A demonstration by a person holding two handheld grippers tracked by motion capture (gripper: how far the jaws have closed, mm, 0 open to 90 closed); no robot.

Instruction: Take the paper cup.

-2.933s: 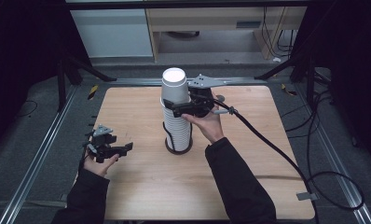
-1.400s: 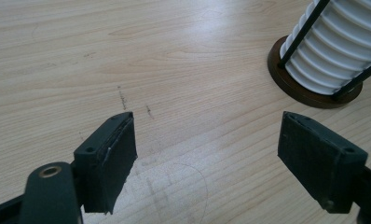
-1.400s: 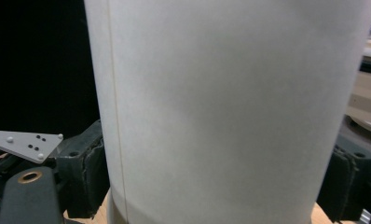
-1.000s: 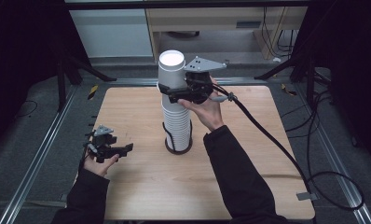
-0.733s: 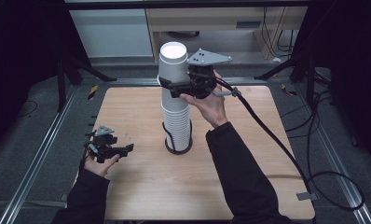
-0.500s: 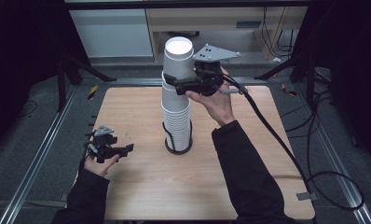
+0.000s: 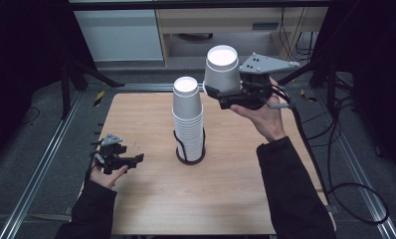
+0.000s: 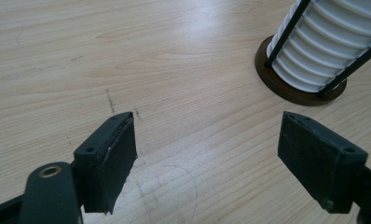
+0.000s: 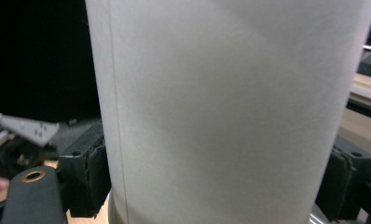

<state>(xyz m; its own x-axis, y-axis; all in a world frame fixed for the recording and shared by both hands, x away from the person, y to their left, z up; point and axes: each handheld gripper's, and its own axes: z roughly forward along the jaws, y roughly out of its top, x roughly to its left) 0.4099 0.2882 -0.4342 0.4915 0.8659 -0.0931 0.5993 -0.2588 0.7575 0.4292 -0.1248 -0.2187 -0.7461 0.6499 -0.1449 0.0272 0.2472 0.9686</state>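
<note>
A: Where's the cup (image 7: 222, 68) you went for?

B: It's clamped between your right gripper's (image 7: 221, 94) fingers (image 9: 83, 175), one pad pressed on each side of its lower wall. The cup stands upright, mouth up, clear of the stack (image 7: 188, 119) and off to that stack's right in the high view.

A: And how wide are those fingers?

B: As narrow as the cup lets them; the paper wall fills the gap in the right gripper view.

A: What about the other hand?

B: Your left gripper (image 7: 117, 158) sits low over the bench (image 7: 236, 189), well apart from the stack. Its fingers (image 8: 110, 161) stand wide open with nothing between them, just bare wood. Beyond the fingertips, up and to the right in the left gripper view, you can see the holder's brown base (image 8: 286, 91) with its black rods around the nested cups.
</note>
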